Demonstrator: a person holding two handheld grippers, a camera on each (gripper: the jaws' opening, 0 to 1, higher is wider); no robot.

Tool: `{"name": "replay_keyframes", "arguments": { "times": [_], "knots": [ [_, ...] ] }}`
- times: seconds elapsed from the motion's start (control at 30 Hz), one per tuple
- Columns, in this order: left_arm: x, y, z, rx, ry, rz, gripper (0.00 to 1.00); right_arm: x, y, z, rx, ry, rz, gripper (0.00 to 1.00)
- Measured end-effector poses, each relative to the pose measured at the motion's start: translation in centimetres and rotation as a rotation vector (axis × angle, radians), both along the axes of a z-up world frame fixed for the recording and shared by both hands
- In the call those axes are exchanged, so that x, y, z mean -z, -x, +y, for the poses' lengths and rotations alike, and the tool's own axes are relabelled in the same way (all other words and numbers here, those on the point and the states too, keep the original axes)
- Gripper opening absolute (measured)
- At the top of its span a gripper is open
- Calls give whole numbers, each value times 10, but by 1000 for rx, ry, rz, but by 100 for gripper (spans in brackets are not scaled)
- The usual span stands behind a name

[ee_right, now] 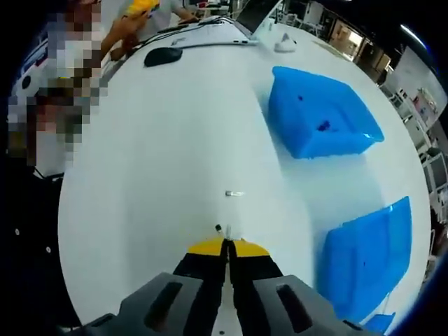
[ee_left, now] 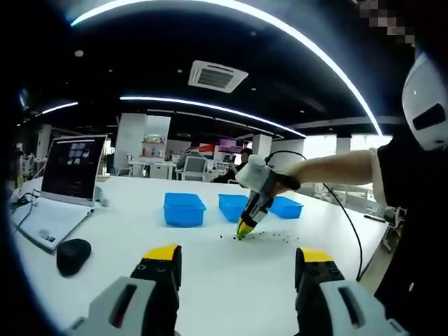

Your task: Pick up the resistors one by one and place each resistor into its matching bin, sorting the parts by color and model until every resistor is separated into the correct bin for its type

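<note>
In the left gripper view, my left gripper [ee_left: 239,256] hangs over the white table [ee_left: 210,280], jaws wide apart with nothing between them. Beyond it, my right gripper [ee_left: 244,229] points down, its yellow tip on the table beside several small dark scattered resistors [ee_left: 274,236]. Three blue bins [ee_left: 184,208] stand in a row behind. In the right gripper view, my right gripper [ee_right: 225,243] has its jaws pressed together, and a small resistor [ee_right: 219,228] pokes out at the tips. Another pale resistor [ee_right: 234,193] lies loose just ahead. The nearest blue bin [ee_right: 322,115] holds a few dark parts.
An open laptop [ee_left: 70,175] and a black mouse [ee_left: 73,255] sit at the table's left. A second blue bin [ee_right: 367,259] lies right of my right gripper. A person's arm [ee_left: 336,168] reaches in from the right. Office chairs and desks stand behind.
</note>
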State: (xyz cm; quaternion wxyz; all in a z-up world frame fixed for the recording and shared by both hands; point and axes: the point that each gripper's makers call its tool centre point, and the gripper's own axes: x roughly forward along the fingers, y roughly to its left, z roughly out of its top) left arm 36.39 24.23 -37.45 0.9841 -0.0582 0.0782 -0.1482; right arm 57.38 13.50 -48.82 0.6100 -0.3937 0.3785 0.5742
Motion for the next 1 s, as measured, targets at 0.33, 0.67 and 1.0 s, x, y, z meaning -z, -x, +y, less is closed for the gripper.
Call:
{"name": "replay_keyframes", "arguments": {
  "times": [0.33,0.67,1.0],
  "knots": [
    [-7,-3,-5,14,-11,-10,67,-60,10,-12,129,-271,44,5],
    [-19,-18,-19,55,-29,-33,67,-153,29,-98,415,-749,-121,5],
    [-31,-32,-36,98,-39,-48,67,-189,89,-187,604,-1056,-435,5]
  ]
}}
